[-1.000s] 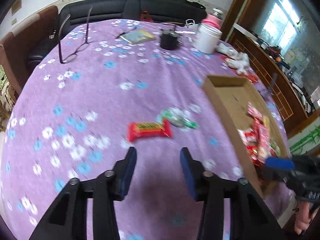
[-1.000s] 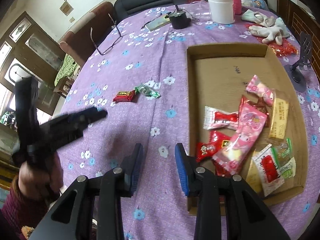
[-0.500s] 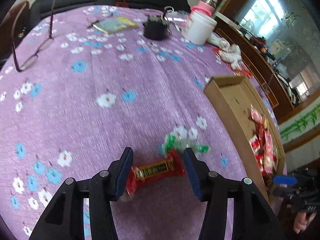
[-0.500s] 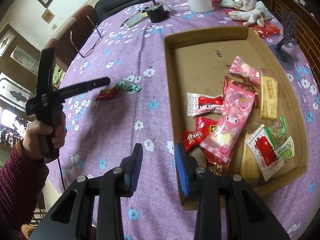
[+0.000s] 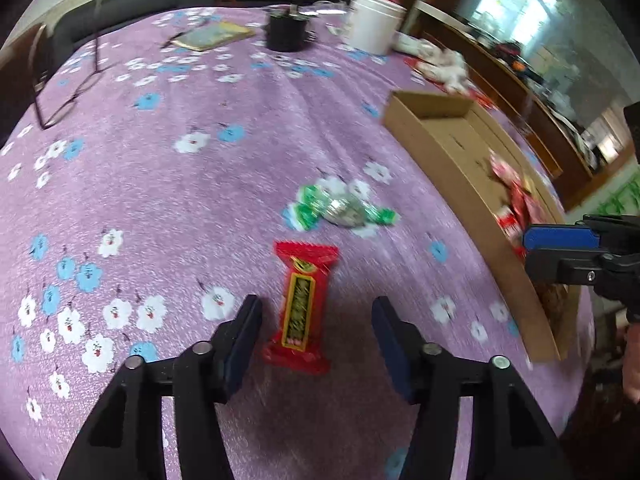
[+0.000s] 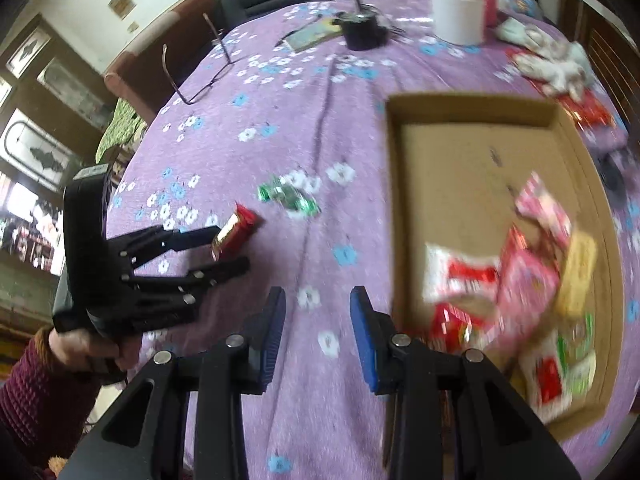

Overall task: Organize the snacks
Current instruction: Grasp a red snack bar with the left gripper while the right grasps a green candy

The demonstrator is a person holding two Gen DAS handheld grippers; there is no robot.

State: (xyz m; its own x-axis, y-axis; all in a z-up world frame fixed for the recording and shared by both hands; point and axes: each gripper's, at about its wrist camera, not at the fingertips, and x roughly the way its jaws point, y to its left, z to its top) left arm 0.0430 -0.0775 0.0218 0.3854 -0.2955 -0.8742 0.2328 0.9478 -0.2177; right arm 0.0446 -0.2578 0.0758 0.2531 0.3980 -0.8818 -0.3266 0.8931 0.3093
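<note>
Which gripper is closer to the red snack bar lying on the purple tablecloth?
Left. The left gripper straddles the red snack bar, its jaws closing, pads not yet touching it. The right gripper hangs empty beside the cardboard tray, well off from the bar.

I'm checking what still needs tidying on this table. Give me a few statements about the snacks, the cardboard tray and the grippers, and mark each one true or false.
1. The red rectangular snack bar lies on the purple flowered tablecloth. True.
2. The shallow brown cardboard tray is empty. False: several wrapped snacks lie at its near end.
3. The left gripper straddles the red bar, with its jaws closing and both pads still clear of the wrapper. True.
4. The green-wrapped candy is inside the tray. False: it lies on the cloth beyond the red bar.
5. The right gripper holds a snack. False: nothing is between its jaws.
</note>
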